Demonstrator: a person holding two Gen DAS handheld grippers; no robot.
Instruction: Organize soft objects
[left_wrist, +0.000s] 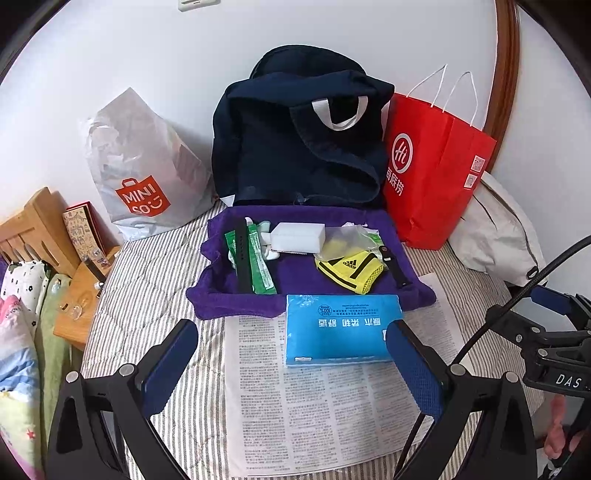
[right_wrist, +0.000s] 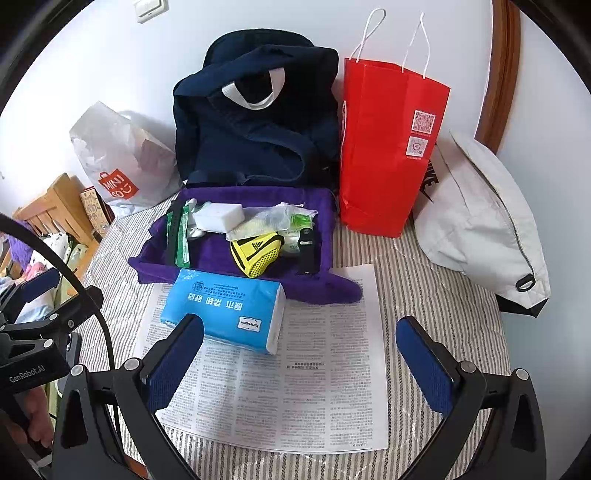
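A blue tissue pack (left_wrist: 341, 328) (right_wrist: 225, 310) lies on a printed paper sheet (left_wrist: 325, 413) (right_wrist: 295, 380) on the striped bed. Behind it a purple cloth tray (left_wrist: 207, 299) (right_wrist: 147, 258) holds a yellow mesh pouch (left_wrist: 351, 268) (right_wrist: 256, 254), a white block (left_wrist: 299, 237) (right_wrist: 218, 218), green packets (left_wrist: 260, 262) (right_wrist: 181, 236), black straps and clear bags. My left gripper (left_wrist: 291, 369) stands open just before the pack, its right finger at the pack's near corner. My right gripper (right_wrist: 301, 365) is open over the paper, its left finger by the pack's near edge.
Against the wall stand a navy bag (left_wrist: 303, 136) (right_wrist: 255, 118), a red paper bag (left_wrist: 432, 173) (right_wrist: 388, 147), a white Miniso bag (left_wrist: 144, 173) (right_wrist: 118, 162) and a pale grey bag (left_wrist: 495, 232) (right_wrist: 480, 221). A wooden shelf (left_wrist: 40, 229) and bedding sit left.
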